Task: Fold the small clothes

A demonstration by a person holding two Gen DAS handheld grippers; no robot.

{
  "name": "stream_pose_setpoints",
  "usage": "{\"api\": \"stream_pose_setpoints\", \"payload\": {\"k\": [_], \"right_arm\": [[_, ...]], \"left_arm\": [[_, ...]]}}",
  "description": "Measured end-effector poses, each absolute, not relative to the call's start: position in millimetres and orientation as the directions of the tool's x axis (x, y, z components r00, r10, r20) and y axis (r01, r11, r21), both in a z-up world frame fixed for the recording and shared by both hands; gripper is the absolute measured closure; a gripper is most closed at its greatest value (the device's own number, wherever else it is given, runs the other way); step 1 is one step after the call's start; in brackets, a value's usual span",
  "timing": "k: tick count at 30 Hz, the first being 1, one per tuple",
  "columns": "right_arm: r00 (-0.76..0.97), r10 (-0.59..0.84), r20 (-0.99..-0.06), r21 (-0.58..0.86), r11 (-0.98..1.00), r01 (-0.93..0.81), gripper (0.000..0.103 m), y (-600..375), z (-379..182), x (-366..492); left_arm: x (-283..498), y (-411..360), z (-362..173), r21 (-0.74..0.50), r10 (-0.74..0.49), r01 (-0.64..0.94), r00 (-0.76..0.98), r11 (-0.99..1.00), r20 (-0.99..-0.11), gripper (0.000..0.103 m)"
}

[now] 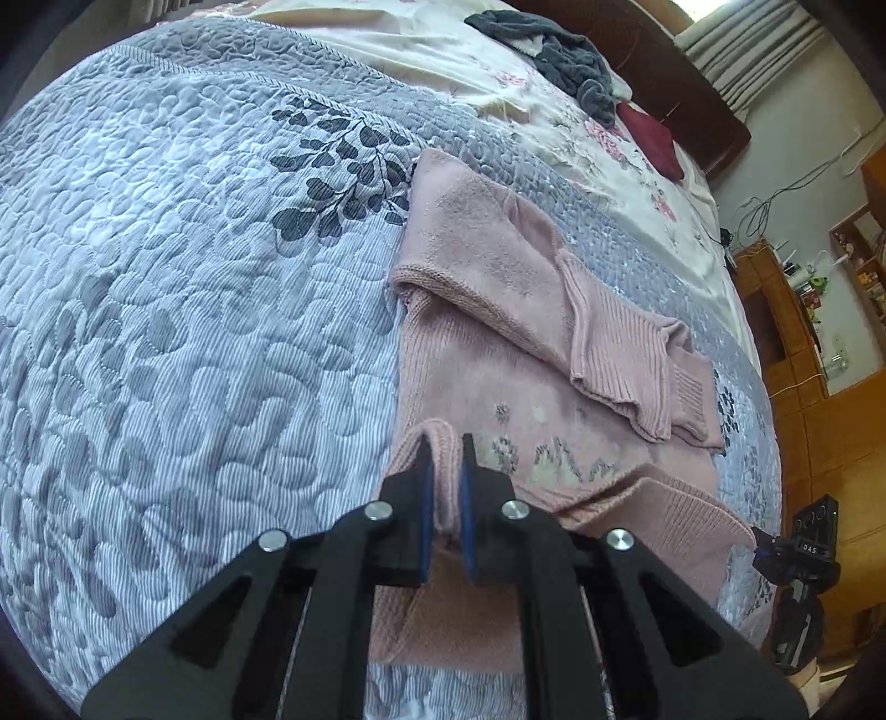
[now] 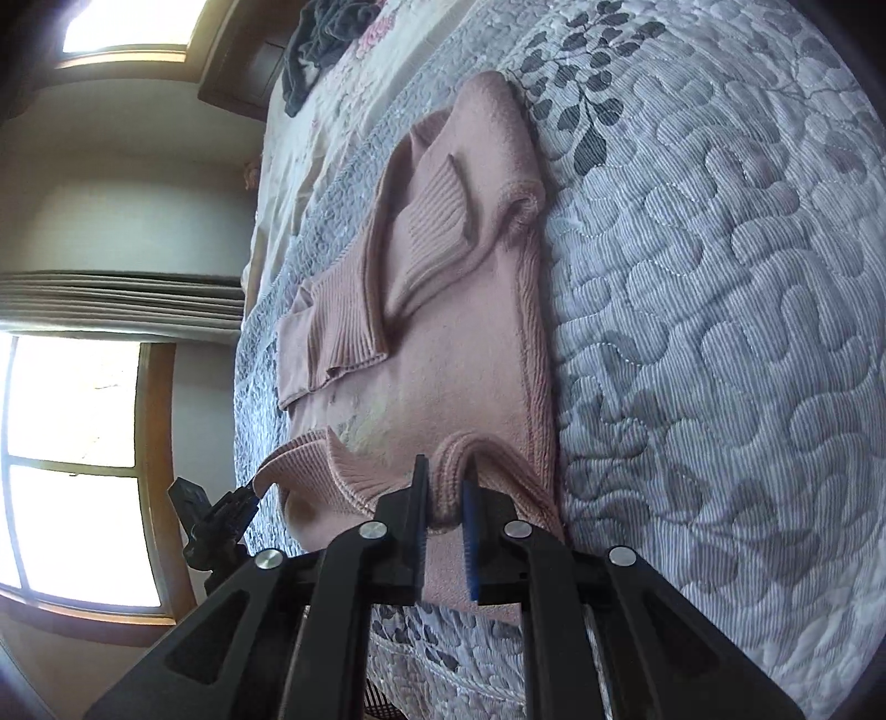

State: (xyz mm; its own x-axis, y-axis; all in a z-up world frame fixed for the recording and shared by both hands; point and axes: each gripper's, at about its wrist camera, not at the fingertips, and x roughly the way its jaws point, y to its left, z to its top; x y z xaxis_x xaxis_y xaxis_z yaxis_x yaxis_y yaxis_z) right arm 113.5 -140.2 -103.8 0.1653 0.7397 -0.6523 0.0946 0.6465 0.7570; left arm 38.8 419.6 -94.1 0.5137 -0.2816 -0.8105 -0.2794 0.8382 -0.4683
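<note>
On the bed, across a grey-and-white quilted bedspread (image 1: 183,310) with a leaf pattern, we see a soft pink knitted sweater (image 1: 498,387) lying mostly flat, its ribbed sleeves already folded in over the body. In the left wrist view it sits right of centre, running from near us to the far side; in the right wrist view it sits left of centre.

We judge the sweater light, limp and stretchy. It should drape and sag from wherever it is lifted, and the loose sleeves could slide out of place if it is swung. The thick ribbed hem at the near edge looks like the firmest place to take hold, one grip toward each corner, so the fold stays even.

The left hand-held gripper (image 1: 446,476) has its two black fingers with blue pads nearly closed, pinching a raised fold of the ribbed near edge. The right hand-held gripper (image 2: 446,487) is likewise nearly closed, clamped on another bunched roll of that edge. In each view the cloth humps up between the pads, so both grips look secure. The other tool is partly visible at the edge of each view.

Far off, a dark grey garment (image 1: 559,50) lies crumpled on a pale floral sheet (image 1: 421,50), well apart from the sweater.
</note>
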Motion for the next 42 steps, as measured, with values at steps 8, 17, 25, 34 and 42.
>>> {"api": "stream_pose_setpoints", "payload": {"k": [8,17,25,34,42], "right_arm": [[0.162,0.728,-0.666,0.745,0.656,0.118,0.085,-140.9,-122.0,130.5],[0.197,0.632,-0.749,0.643,0.766,-0.013,0.068,-149.3,-86.2,123.5],[0.158,0.510,-0.846,0.479,0.855,-0.196,0.049,-90.0,-83.9,127.7],[0.118,0.429,-0.896,0.398,0.891,-0.219,0.049,-65.0,-114.3,132.5],[0.177,0.412,-0.894,0.359,0.894,-0.269,0.093,-68.2,-97.1,116.0]], "left_arm": [[55.6,429.3,-117.2,-0.496,-0.316,-0.301,0.488,0.814,-0.814,0.090],[29.8,471.7,-88.3,-0.620,-0.335,-0.347,0.607,0.704,-0.720,0.059],[52.9,415.2,-81.8,-0.372,-0.250,-0.149,0.511,0.916,-0.823,0.046],[72.7,381.3,-115.9,-0.175,-0.138,-0.054,0.415,0.983,-0.899,0.049],[50.5,381.1,-103.2,-0.166,-0.115,-0.067,0.476,0.984,-0.872,0.092]]}}
